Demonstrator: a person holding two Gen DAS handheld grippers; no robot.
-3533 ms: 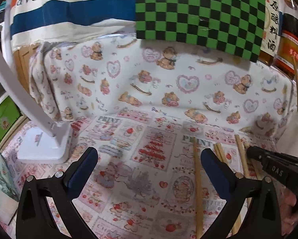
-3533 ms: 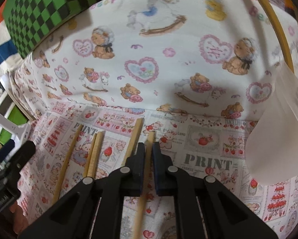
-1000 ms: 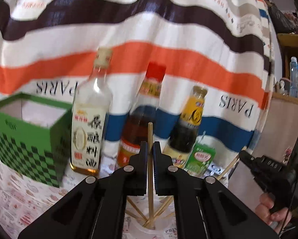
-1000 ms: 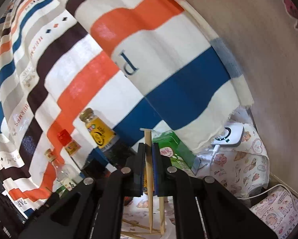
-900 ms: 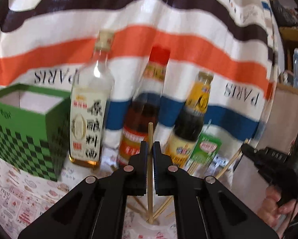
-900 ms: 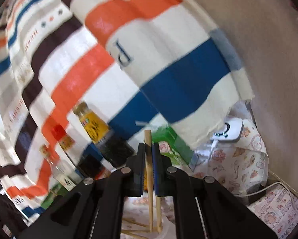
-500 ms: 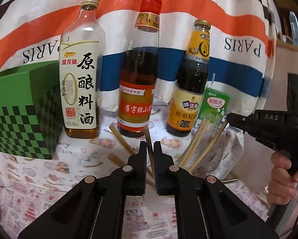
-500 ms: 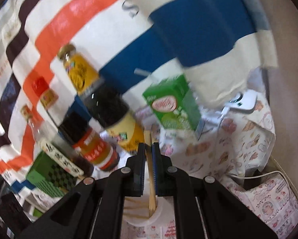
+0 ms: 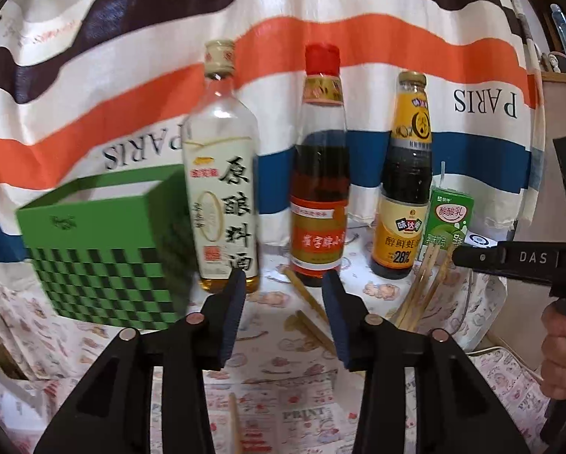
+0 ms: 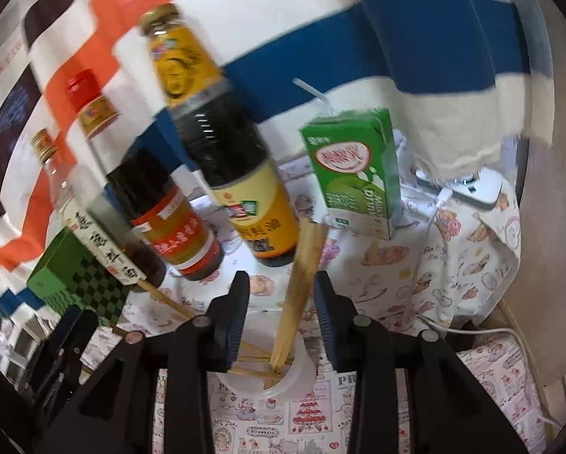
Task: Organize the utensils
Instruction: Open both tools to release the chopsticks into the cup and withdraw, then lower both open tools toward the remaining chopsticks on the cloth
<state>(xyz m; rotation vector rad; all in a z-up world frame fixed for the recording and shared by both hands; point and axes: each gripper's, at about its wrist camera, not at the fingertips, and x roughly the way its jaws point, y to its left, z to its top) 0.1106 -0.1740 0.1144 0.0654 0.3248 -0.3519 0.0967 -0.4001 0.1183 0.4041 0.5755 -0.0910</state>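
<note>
Several wooden chopsticks (image 10: 302, 276) stand leaning in a white round holder (image 10: 302, 374) on the printed tablecloth. My right gripper (image 10: 281, 287) is open just above the holder, its fingers either side of the chopsticks without touching them. My left gripper (image 9: 283, 287) is open and empty, in front of the bottles. In the left wrist view the chopsticks (image 9: 423, 283) lean to the right and others (image 9: 305, 299) to the left; the holder is hidden behind my fingers. The right gripper's body (image 9: 517, 261) shows at the right edge there.
A clear rice-wine bottle (image 9: 222, 189), a red-capped bottle (image 9: 319, 196) and a yellow-labelled sauce bottle (image 9: 402, 204) stand behind the holder. A green drink carton (image 10: 355, 174) is to the right, a green checkered box (image 9: 94, 242) to the left. A striped cloth hangs behind.
Both grippers were shut on a chopstick half a second ago. Both have opened now, and the chopsticks stand loose in the holder.
</note>
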